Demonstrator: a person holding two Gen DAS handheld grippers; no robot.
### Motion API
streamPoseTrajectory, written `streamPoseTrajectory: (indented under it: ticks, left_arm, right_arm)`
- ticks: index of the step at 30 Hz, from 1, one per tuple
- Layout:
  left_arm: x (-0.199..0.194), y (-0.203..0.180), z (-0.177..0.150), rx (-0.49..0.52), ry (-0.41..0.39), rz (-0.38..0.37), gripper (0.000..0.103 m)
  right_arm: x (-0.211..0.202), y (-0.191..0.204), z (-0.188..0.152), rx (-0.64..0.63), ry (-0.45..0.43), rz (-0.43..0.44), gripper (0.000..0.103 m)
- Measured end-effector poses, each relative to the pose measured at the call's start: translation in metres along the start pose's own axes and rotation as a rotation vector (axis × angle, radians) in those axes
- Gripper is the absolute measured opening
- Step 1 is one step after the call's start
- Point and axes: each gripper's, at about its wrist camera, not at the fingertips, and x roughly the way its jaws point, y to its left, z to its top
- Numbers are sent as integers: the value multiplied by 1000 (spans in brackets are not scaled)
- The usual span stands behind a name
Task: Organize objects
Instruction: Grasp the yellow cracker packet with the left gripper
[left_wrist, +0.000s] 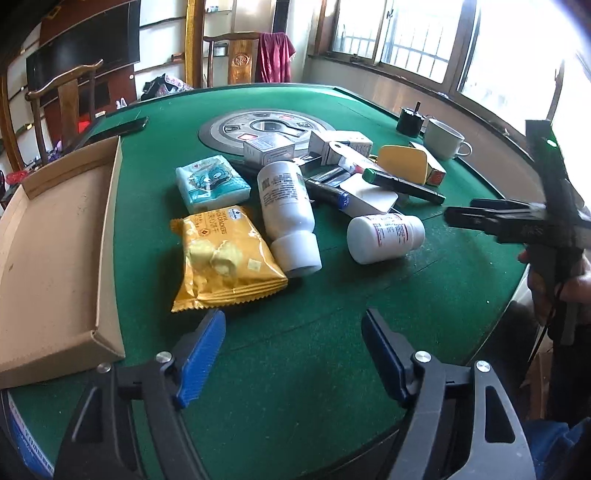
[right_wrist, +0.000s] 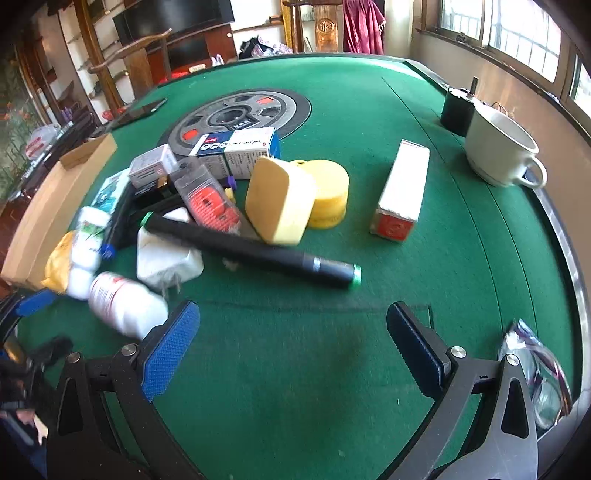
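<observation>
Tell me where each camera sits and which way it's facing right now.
Left wrist: on the left gripper, angled down at the green table; cardboard tray left, right gripper and hand at right.
Right wrist: on the right gripper, angled down; white cup right, left gripper's blue fingers at left.
Shared: black pen, pill bottle.

— What sort of place is this?
— A lived-in home, a sitting or games room. The green-felt desk (left_wrist: 332, 314) with the round grey control panel (left_wrist: 266, 129) in its middle looks like an automatic mahjong table.
— Anything beyond that?
— Carved dark wooden armchairs (left_wrist: 62, 92) stand round it, a dark red cloth (left_wrist: 275, 55) hangs over one chair back, and a large black flat television (right_wrist: 177, 14) sits on a wooden cabinet.
— And the light?
— Daylight through wood-framed barred windows (left_wrist: 413, 40). A white ceramic mug (right_wrist: 498, 147) rests near the desk's edge.
</observation>
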Motion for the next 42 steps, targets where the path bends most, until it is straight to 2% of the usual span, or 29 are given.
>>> streamPoseTrajectory:
  ticks: [5,9,12,19,20,21,24,31,34,35,37,38,42]
  left_arm:
    - [-8,12,11,-73,-31,6,76]
    - [0,27,22,-159,-16,61,76]
    - [10,33,32,-176,6,116,76]
    - [24,37,53,-148,20,165,75]
    - [25,39,53,-154,28,157,67]
    - [26,42,52,-163,41,141,64]
    - [33,43,48,-175,68,114,59]
    - [50,32,53,-107,69,227,59]
    - [51,26,51,-69,57,247,45]
    - [49,23,50,-65,59,235,44]
    - [45,21,46,-59,54,225,44]
    - [42,19,44,-55,52,225,44]
    - [35,16,37,-49,49,211,44]
  right_arm:
    - [-35,5,-15,-46,-144,24,97]
    - [-55,14,-17,-91,-228,70,97]
    - [-62,25,-20,-125,-258,90,97]
    - [-56,30,-24,-125,-240,135,97]
    - [-56,31,-25,-127,-238,140,97]
    - [-55,32,-26,-129,-237,143,97]
    - [-55,35,-27,-133,-238,155,97]
    - [-49,47,-28,-172,-217,185,97]
    - [-49,61,-30,-259,-219,206,97]
    - [-48,66,-30,-295,-221,216,97]
    - [-45,78,-30,-386,-216,206,87]
    - [-43,85,-30,-442,-207,207,77]
    - [-30,102,-23,-592,-148,208,55]
